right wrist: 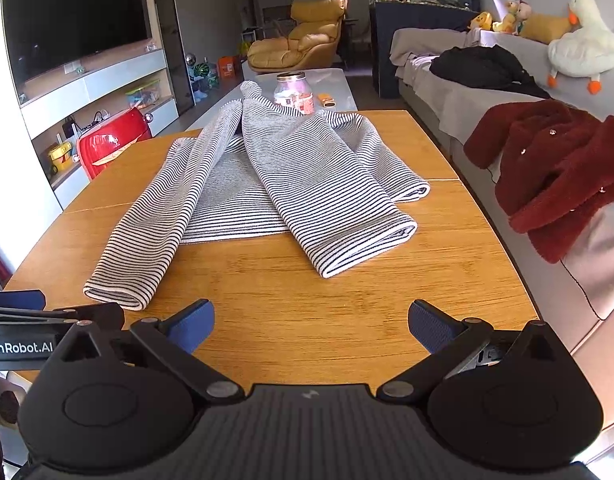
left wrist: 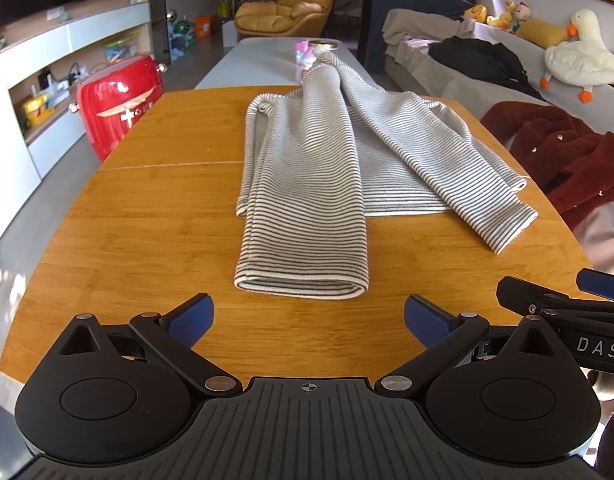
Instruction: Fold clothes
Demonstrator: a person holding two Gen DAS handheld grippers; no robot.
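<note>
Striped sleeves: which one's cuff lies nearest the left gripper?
The long sleeve pointing straight at the left gripper; the other sleeve angles off rightward.

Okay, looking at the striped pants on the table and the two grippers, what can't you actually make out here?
- Striped pants: the waist end lies beyond the wooden table, foreshortened in both views.
- Jar: label too small, right wrist view; mostly hidden behind the pants in the left.
- Right gripper: cut off by the edge in the left wrist view.

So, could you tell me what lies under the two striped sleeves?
The sleeves lie on the folded striped body, their cuffs reaching onto the wooden table. The body's middle is covered.
</note>
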